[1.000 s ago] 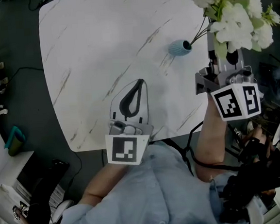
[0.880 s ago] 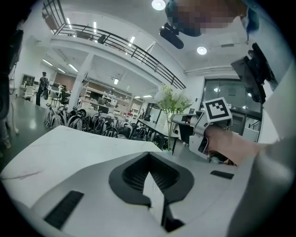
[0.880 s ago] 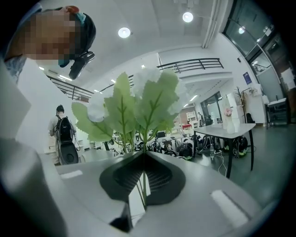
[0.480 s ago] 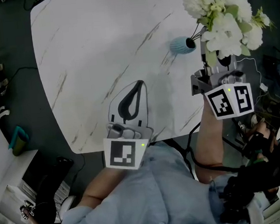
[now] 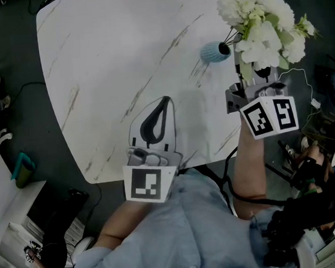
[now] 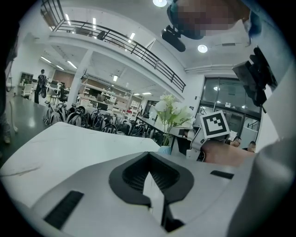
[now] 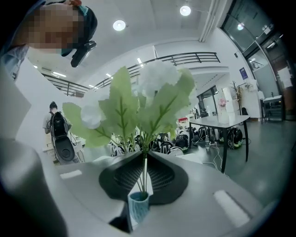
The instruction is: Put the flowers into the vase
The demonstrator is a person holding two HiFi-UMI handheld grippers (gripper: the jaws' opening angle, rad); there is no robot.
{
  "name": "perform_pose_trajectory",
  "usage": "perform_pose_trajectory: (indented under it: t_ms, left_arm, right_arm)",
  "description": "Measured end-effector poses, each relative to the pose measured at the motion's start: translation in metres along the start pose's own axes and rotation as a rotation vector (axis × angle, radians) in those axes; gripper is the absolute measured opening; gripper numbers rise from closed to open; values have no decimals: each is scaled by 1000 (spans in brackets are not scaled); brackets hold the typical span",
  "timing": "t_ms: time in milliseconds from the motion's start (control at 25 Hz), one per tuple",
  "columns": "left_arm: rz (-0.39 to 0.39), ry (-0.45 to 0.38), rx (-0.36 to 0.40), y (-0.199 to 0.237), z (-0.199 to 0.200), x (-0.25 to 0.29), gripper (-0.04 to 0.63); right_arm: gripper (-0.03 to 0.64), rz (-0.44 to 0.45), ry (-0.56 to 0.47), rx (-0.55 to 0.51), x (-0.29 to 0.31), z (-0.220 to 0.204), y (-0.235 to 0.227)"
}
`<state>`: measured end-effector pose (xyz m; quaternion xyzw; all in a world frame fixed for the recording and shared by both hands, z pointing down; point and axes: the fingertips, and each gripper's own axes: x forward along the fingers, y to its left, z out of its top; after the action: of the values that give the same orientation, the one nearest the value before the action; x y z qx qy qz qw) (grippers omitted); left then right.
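Note:
A bunch of white flowers (image 5: 259, 20) with green leaves stands over the small teal vase (image 5: 211, 52) at the right side of the white marble table (image 5: 119, 47). Its thin dark stems run down into the vase's mouth. My right gripper (image 5: 255, 65) is just right of the vase, its tips hidden under the blooms. In the right gripper view the stems (image 7: 145, 176) pass between the jaws of that gripper (image 7: 144, 157), which still pinch them while starting to open, with the vase (image 7: 138, 207) seen below. My left gripper (image 5: 163, 101) rests shut and empty near the table's front edge.
The vase stands close to the table's right edge. On the dark floor are a teal object (image 5: 18, 168) at the left, cables, and black gear (image 5: 305, 206) at the lower right. Another table (image 7: 222, 121) and a person with a backpack (image 7: 54, 122) are far off.
The right gripper has sunk with the bouquet and drifted a little left, bringing the blooms closer over the vase. The left gripper has stayed put.

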<state>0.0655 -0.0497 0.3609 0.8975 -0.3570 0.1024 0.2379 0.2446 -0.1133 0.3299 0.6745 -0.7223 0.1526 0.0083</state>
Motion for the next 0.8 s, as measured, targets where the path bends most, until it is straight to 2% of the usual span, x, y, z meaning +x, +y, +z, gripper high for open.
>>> perform_pose_trajectory:
  t_ms: [320, 800]
  left_arm:
    - [-2, -28, 30, -14, 7, -9, 5]
    - [34, -88, 109, -34, 19, -27, 5]
  right_arm:
    - [58, 16, 14, -10, -15, 6, 5]
    - [60, 12, 3, 11, -66, 11, 12]
